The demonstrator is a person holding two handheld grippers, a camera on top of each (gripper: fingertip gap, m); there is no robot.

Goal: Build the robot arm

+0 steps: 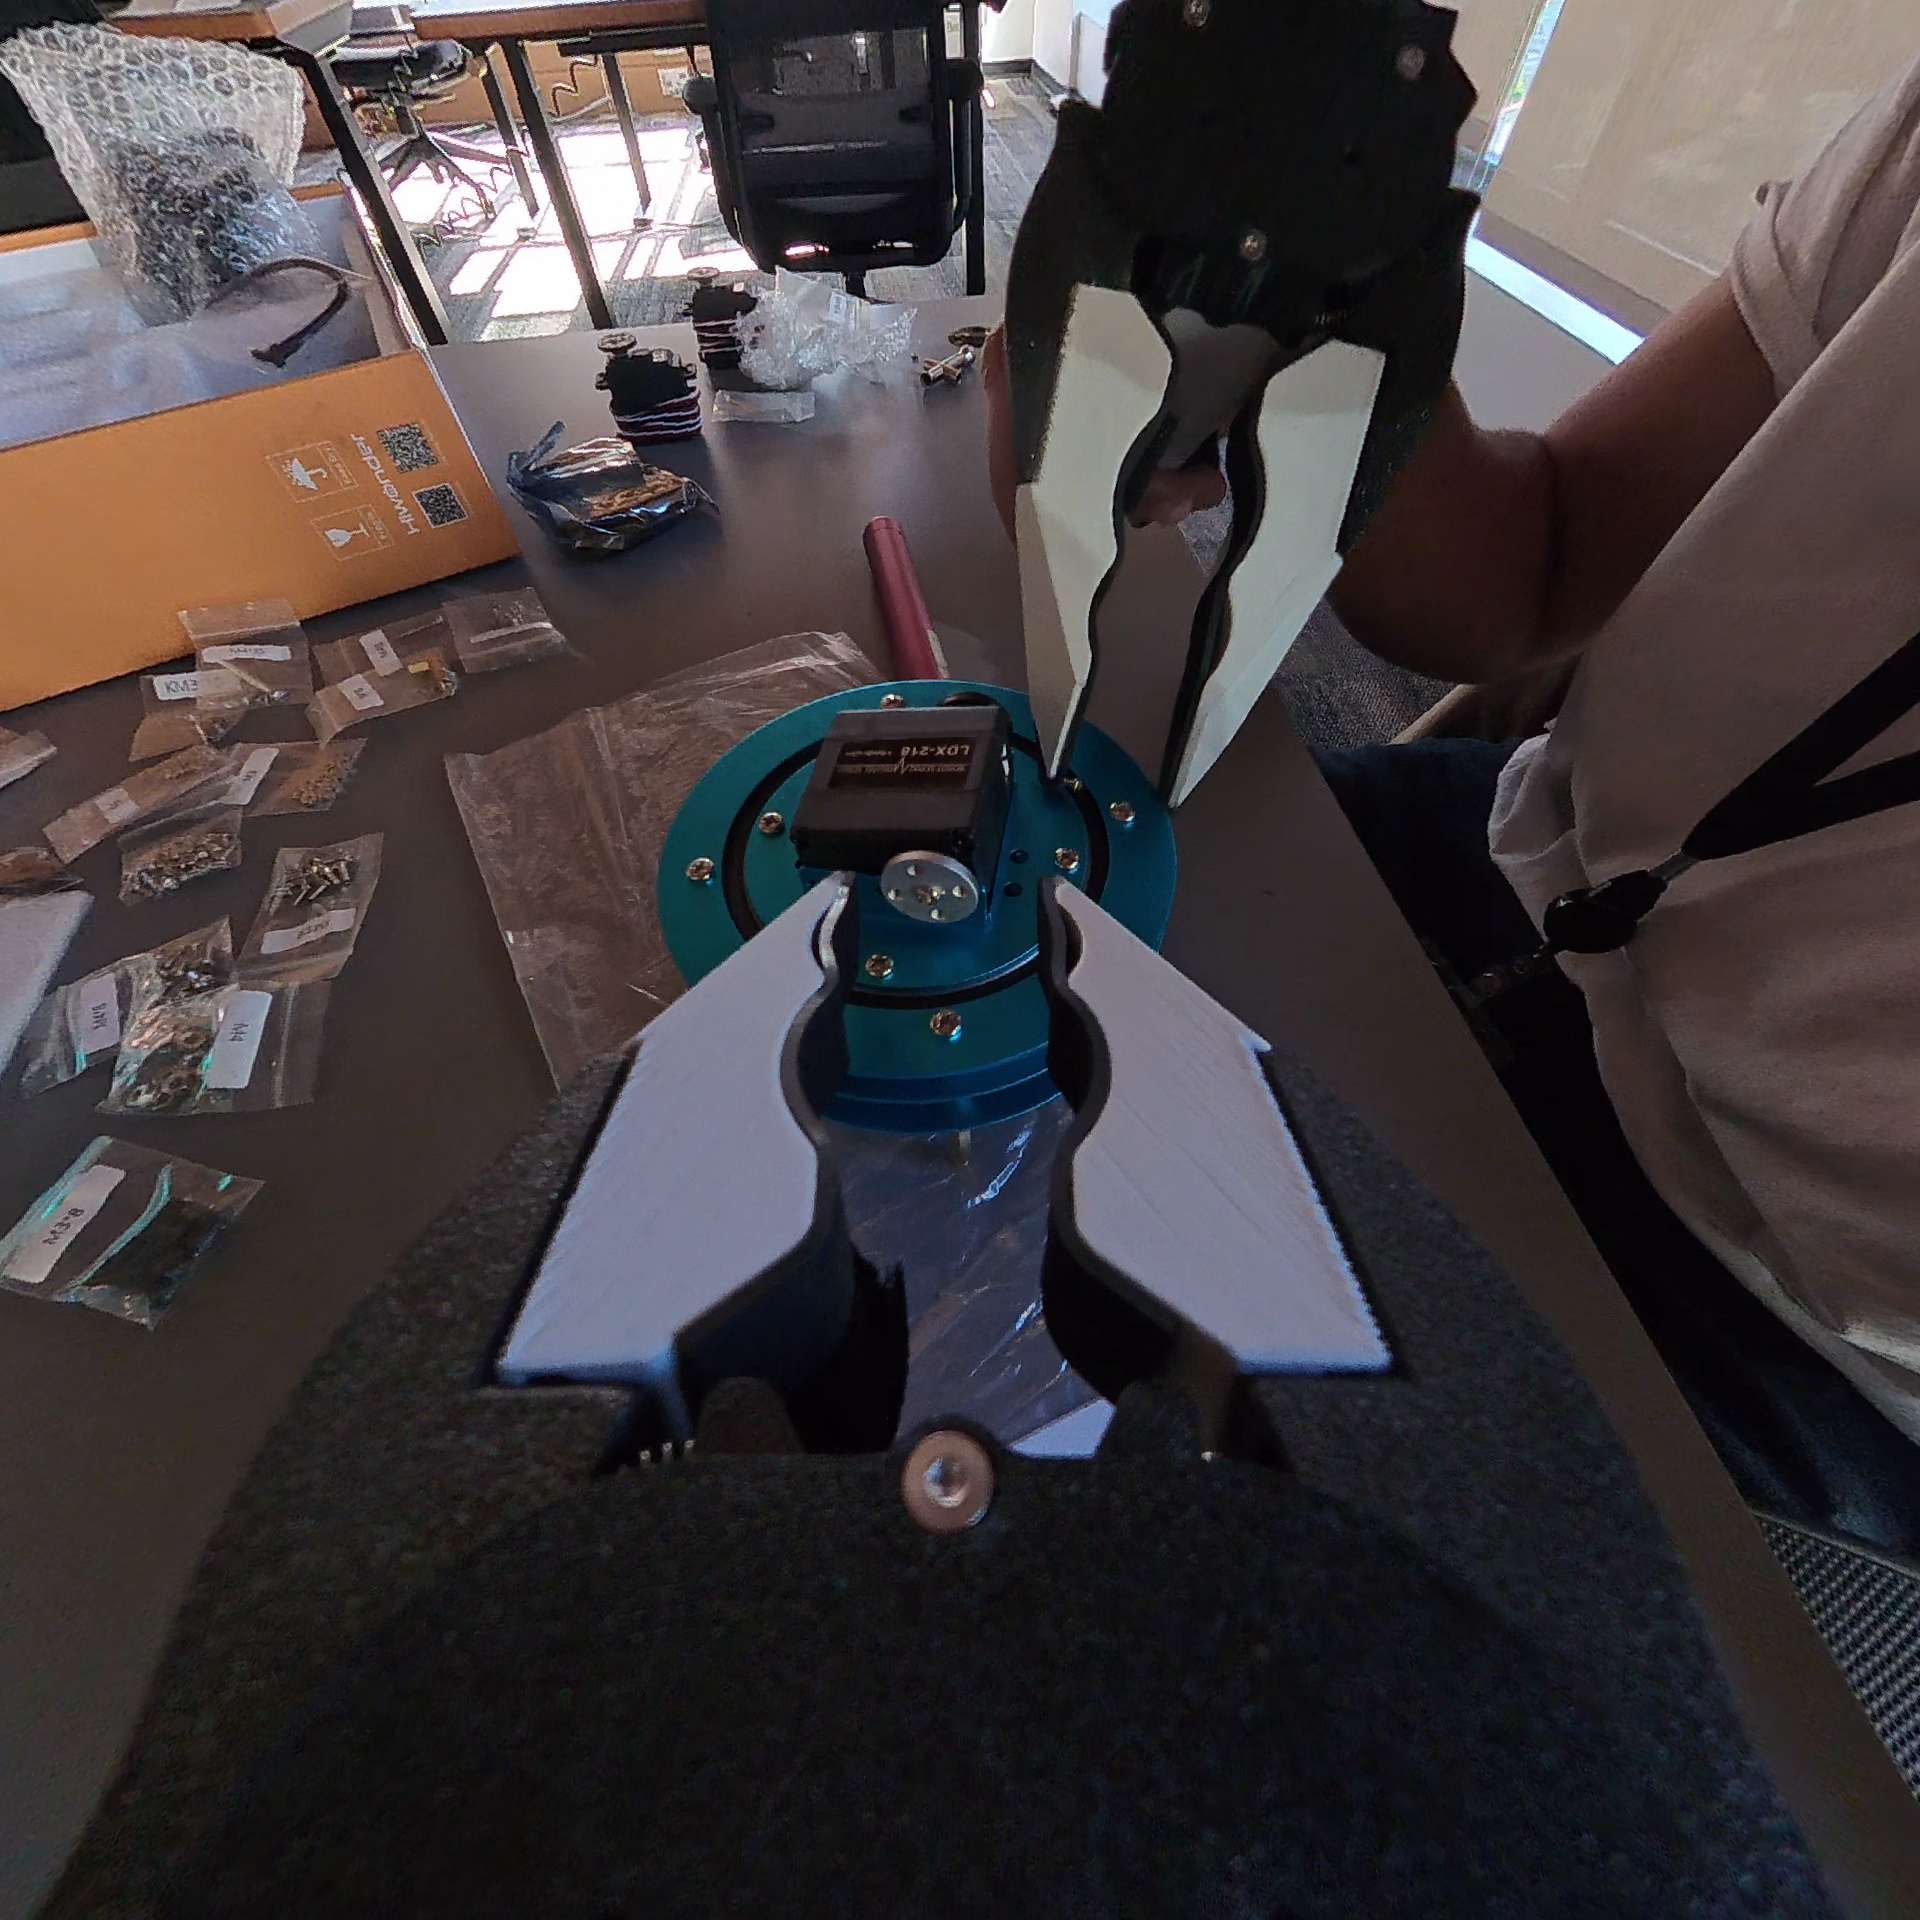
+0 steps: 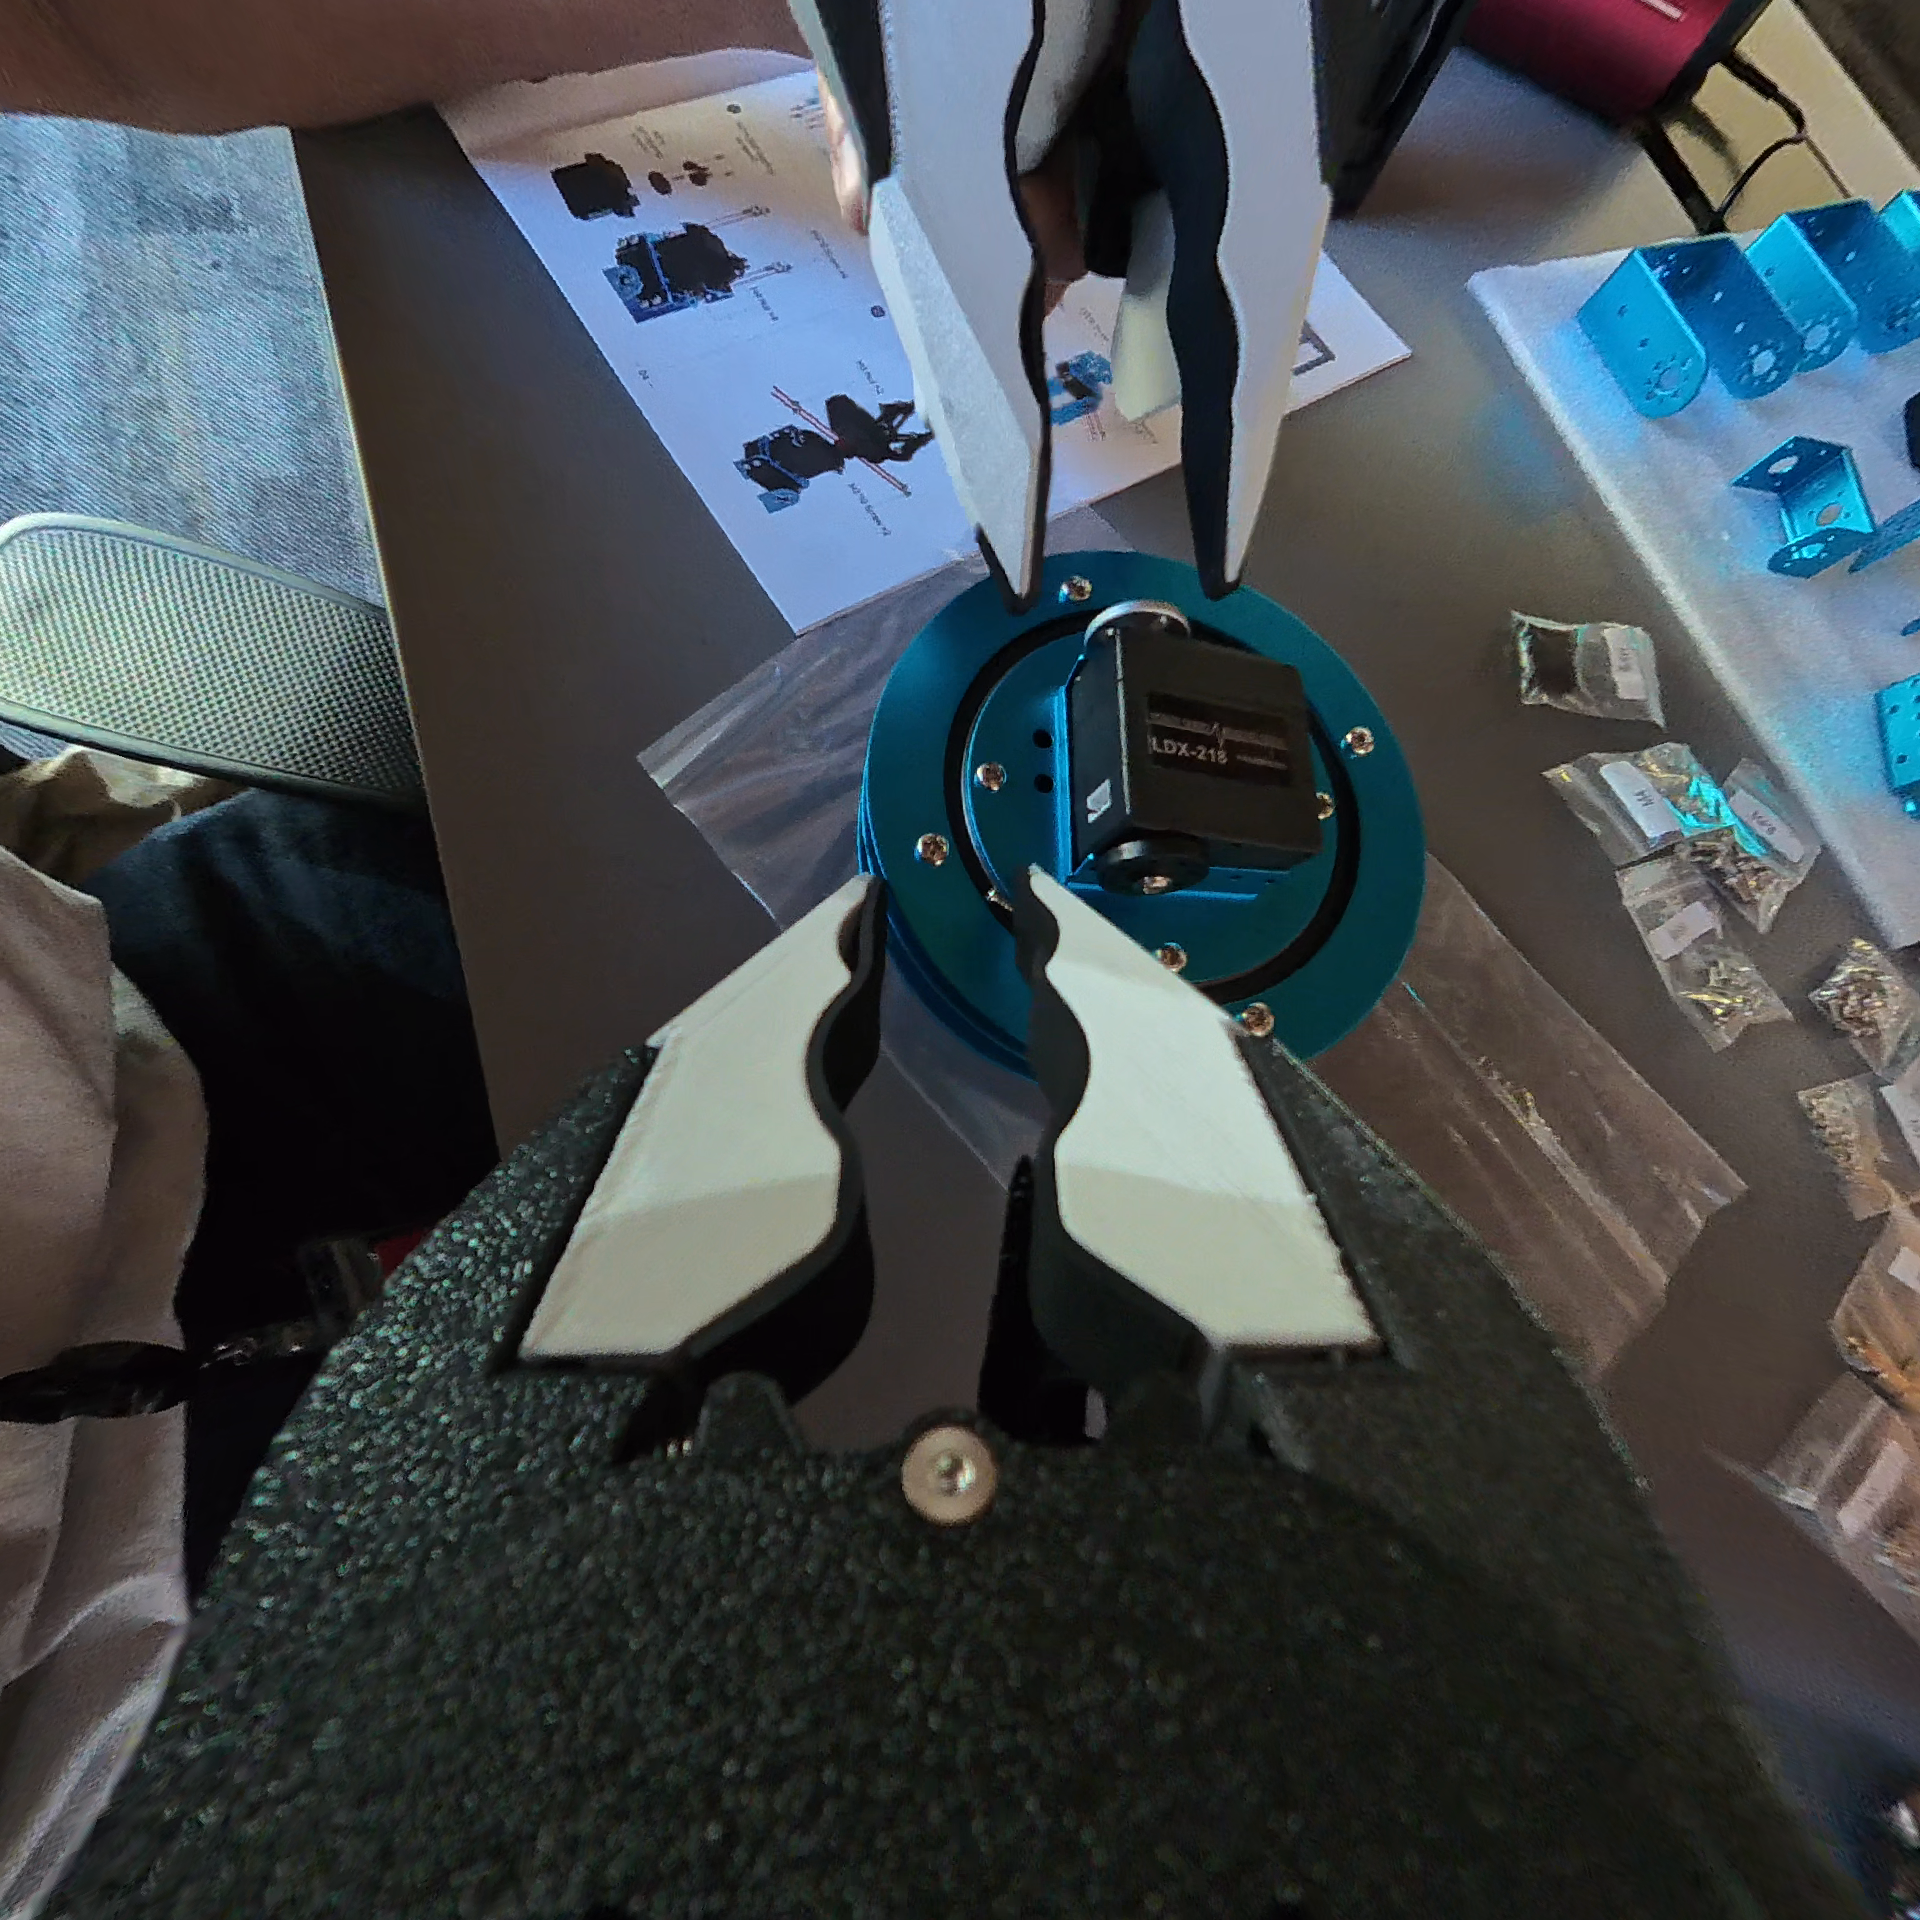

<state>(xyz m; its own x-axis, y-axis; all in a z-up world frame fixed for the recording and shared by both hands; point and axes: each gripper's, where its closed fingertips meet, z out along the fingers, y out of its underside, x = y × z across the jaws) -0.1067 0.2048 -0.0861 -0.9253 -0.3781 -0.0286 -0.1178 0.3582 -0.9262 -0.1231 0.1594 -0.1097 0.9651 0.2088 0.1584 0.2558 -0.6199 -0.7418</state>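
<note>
On grey table, blue round base [image 1: 1127, 831] with black servo [image 2: 1190, 758], left gripper [image 1: 940, 899] and right gripper [image 2: 951, 883] parted beside it

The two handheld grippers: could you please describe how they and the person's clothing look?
The left gripper and right gripper match: a black, rough-textured body with a silver screw at the centre, and two white tapering fingers lined with wavy black inner pads. The person wears a pale short-sleeved shirt with a black lanyard strap across it.
</note>
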